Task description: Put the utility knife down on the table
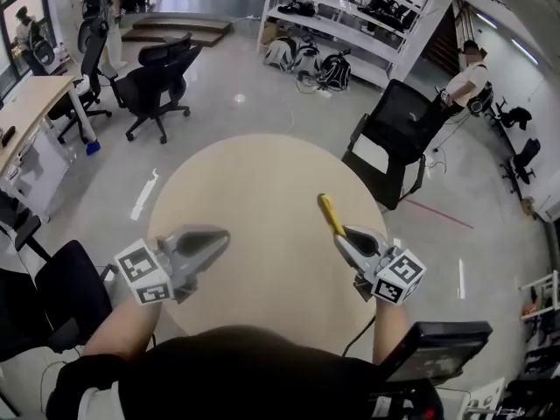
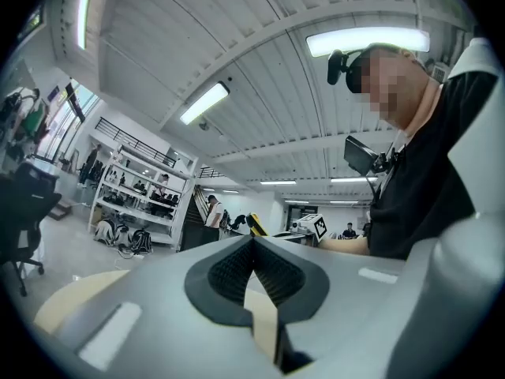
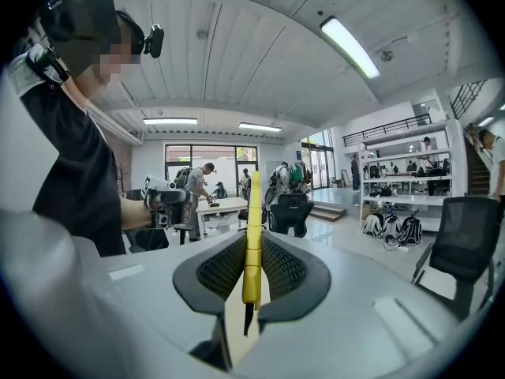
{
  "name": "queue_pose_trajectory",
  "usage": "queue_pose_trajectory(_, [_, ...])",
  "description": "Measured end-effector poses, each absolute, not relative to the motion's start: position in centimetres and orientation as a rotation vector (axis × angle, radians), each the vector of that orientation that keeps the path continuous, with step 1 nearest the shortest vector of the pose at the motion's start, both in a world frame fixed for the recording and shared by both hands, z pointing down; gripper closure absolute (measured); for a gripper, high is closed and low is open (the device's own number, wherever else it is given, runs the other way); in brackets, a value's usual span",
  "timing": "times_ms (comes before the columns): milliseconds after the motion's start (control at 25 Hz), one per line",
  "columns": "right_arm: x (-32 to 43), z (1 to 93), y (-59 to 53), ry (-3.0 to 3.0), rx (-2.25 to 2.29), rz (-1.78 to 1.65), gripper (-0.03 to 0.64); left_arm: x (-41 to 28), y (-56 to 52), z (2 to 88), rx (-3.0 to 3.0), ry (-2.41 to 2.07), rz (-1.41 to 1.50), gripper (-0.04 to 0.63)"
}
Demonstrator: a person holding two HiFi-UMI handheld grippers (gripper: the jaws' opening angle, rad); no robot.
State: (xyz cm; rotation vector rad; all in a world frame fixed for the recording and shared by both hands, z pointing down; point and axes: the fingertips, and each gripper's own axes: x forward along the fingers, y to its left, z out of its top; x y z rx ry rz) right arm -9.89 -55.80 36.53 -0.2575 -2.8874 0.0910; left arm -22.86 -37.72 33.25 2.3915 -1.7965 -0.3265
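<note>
A yellow utility knife (image 1: 329, 212) is clamped between the jaws of my right gripper (image 1: 342, 233) and sticks out past the tips, over the right side of the round beige table (image 1: 254, 191). In the right gripper view the knife (image 3: 252, 243) stands on edge between the black pads (image 3: 284, 268), its dark end pointing back toward the camera. My left gripper (image 1: 222, 236) hovers over the table's left side with its jaws together and nothing between them. In the left gripper view its pads (image 2: 276, 275) meet at the tips (image 2: 252, 240), and the knife (image 2: 256, 223) shows beyond them.
A black office chair (image 1: 398, 134) stands against the table's far right edge, another (image 1: 157, 81) farther back left, and a third (image 1: 70, 291) beside me at left. A desk (image 1: 26, 112) lines the left wall. Shelving (image 1: 350, 20) and a standing person (image 1: 464, 81) are at the back.
</note>
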Motion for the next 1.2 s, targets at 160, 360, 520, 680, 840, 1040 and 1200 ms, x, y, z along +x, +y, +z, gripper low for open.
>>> queue_pose_trajectory(160, [-12.5, 38.1, -58.4, -2.865, -0.252, 0.092, 0.543, -26.1, -39.6, 34.4, 2.356, -1.828, -0.298, 0.603])
queue_pose_trajectory(360, [-17.8, 40.6, -62.8, -2.817, -0.252, 0.065, 0.543, -31.7, -43.4, 37.0, 2.322, -1.851, -0.257, 0.603])
queue_pose_trajectory(520, [-22.3, 43.9, -67.5, -2.771, -0.255, 0.032, 0.543, -36.0, -47.5, 40.3, 2.298, -1.859, -0.226, 0.603])
queue_pose_trajectory(680, [-27.7, 48.0, -72.7, -2.730, -0.271, -0.008, 0.543, -40.1, -52.2, 44.4, 2.271, -1.862, -0.216, 0.603])
queue_pose_trajectory(840, [-32.4, 53.3, -77.7, -2.673, -0.283, -0.042, 0.543, -43.6, -57.0, 48.9, 2.250, -1.869, -0.201, 0.603])
queue_pose_trajectory(1040, [-37.4, 60.8, -83.7, -2.581, -0.287, -0.104, 0.543, -47.4, -62.9, 53.9, 2.254, -1.894, -0.208, 0.603])
queue_pose_trajectory(1200, [-40.5, 66.0, -87.3, -2.531, -0.281, -0.135, 0.543, -49.2, -66.0, 57.2, 2.259, -1.907, -0.180, 0.603])
